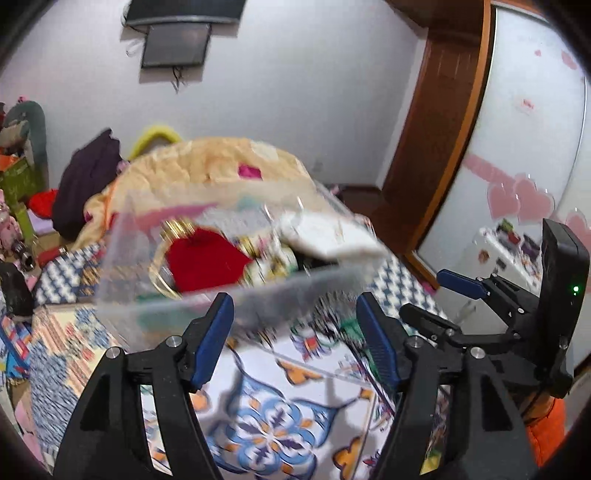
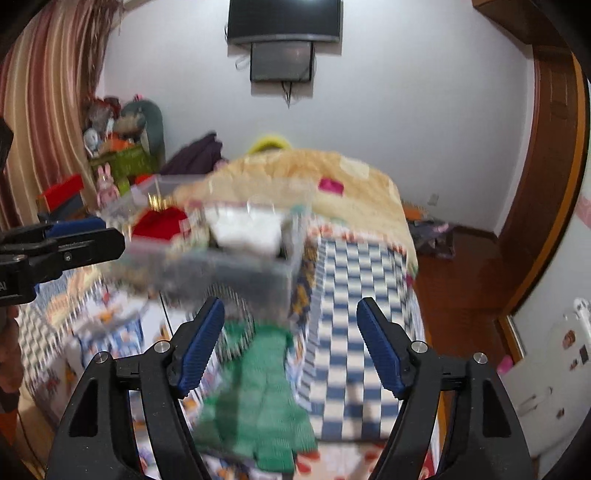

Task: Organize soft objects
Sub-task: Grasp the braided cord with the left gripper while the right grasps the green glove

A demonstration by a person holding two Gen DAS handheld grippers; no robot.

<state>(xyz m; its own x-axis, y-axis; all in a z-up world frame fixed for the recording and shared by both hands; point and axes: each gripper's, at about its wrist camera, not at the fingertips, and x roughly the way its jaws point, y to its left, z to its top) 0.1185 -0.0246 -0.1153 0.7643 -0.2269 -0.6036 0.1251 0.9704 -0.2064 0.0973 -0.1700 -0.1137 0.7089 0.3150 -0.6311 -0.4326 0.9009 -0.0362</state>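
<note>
A clear plastic bin [image 1: 122, 280] stands on the patterned bed, blurred by motion. It holds a red soft item [image 1: 203, 258] and a white cloth [image 1: 332, 236]; the bin [image 2: 236, 269], red item [image 2: 159, 221] and white cloth [image 2: 243, 229] also show in the right wrist view. A green knitted glove [image 2: 258, 391] lies on the bed in front of the bin, between my right gripper's fingers. My left gripper [image 1: 295, 332] is open and empty, just in front of the bin. My right gripper [image 2: 291, 339] is open and empty above the glove.
A beige blanket [image 1: 207, 162] is heaped behind the bin. A dark garment [image 1: 88, 177] and toys lie at the far left. A wooden door frame [image 1: 436, 147] and the floor lie to the right. A TV [image 2: 284, 18] hangs on the wall.
</note>
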